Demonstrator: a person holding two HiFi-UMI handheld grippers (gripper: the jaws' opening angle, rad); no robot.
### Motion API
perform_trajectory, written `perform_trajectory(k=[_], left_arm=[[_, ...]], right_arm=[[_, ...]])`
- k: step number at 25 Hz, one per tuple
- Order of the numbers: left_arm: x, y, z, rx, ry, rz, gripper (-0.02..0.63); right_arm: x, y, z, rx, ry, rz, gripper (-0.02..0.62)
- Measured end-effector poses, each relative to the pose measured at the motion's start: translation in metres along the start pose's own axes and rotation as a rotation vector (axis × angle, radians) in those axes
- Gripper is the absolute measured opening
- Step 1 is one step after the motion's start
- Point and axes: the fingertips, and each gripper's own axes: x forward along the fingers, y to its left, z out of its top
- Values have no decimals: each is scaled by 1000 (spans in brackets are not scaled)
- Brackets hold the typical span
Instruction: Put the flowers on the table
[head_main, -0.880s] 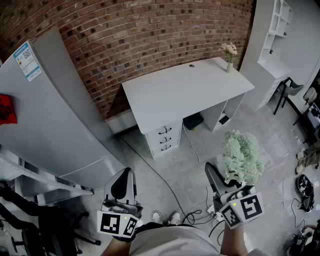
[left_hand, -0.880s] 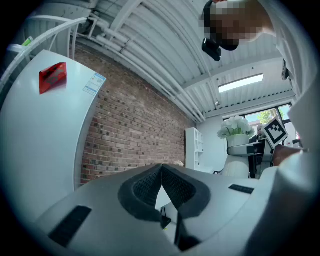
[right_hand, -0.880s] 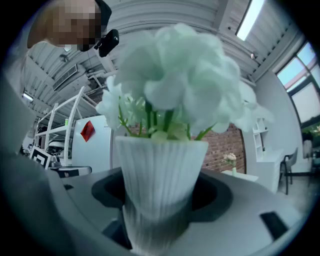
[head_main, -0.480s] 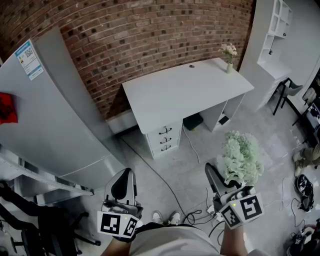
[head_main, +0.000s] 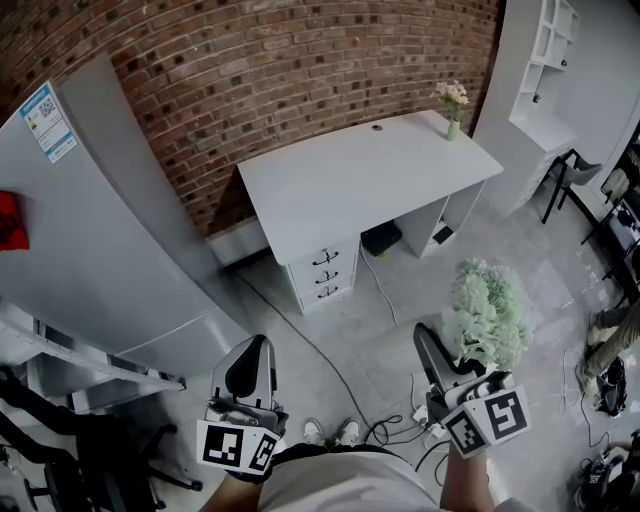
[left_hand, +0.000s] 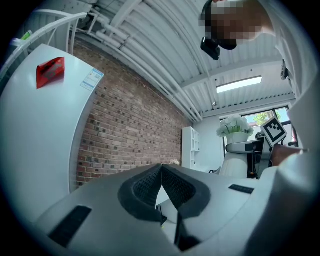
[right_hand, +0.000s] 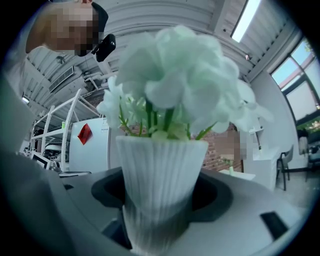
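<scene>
A white ribbed vase (right_hand: 161, 185) with pale green-white flowers (head_main: 488, 312) stands upright between the jaws of my right gripper (head_main: 455, 368), which is shut on it, held low at the right above the floor. The flowers (right_hand: 185, 75) fill the right gripper view. My left gripper (head_main: 245, 372) hangs at the lower left, its pads (left_hand: 150, 187) pressed together with nothing between them. The white table (head_main: 330, 195) stands ahead against the brick wall, well beyond both grippers.
A small vase of pink flowers (head_main: 452, 102) sits on the table's far right corner. A grey fridge (head_main: 90, 230) stands at the left, white shelves (head_main: 550, 70) at the right. Cables (head_main: 385, 430) lie on the floor near the person's feet. A chair (head_main: 575, 180) stands at the right.
The view has shifted slightly, so the table sits a little further left and up. Both grippers keep their places, and the vase stays in the right one.
</scene>
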Motion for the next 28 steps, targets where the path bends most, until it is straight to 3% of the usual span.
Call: perform_trajectory(k=[12,20,28], left_arm=[[16,-21,-6,12,-6,4,7],[41,-7,-20,-8,13,-5,7],[108,30,-31,-29,35,-40,8]], right_arm=[[-1,-26,-6,3,5,12,359],[30,-29,-14,-3,27,14,359],[93,-46,-18,-7,47,-23,359]])
